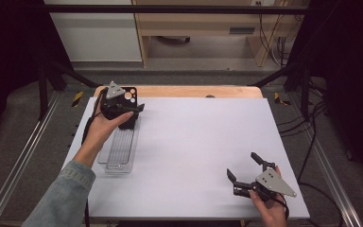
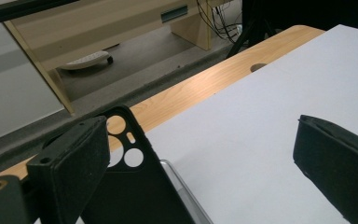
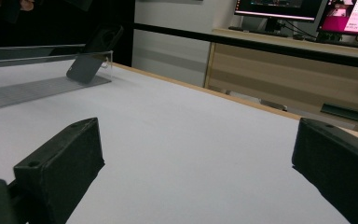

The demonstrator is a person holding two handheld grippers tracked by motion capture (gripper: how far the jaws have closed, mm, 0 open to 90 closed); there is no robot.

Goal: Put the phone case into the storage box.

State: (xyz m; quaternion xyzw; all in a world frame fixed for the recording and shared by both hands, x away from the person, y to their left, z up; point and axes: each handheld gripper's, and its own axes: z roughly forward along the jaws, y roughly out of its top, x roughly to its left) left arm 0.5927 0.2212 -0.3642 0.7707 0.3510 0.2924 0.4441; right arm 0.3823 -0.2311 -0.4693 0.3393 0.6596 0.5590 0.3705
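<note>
A tray [image 1: 120, 156] lies on the left part of the desk [image 1: 198, 142], running from near the front edge toward the back. A phone case [image 1: 128, 97] leans tilted at the tray's far end, close to the desk's back edge. The left gripper [image 1: 123, 108] hovers just over that end, beside the case. The right gripper [image 1: 246, 172] sits well apart at the desk's front right corner.
</note>
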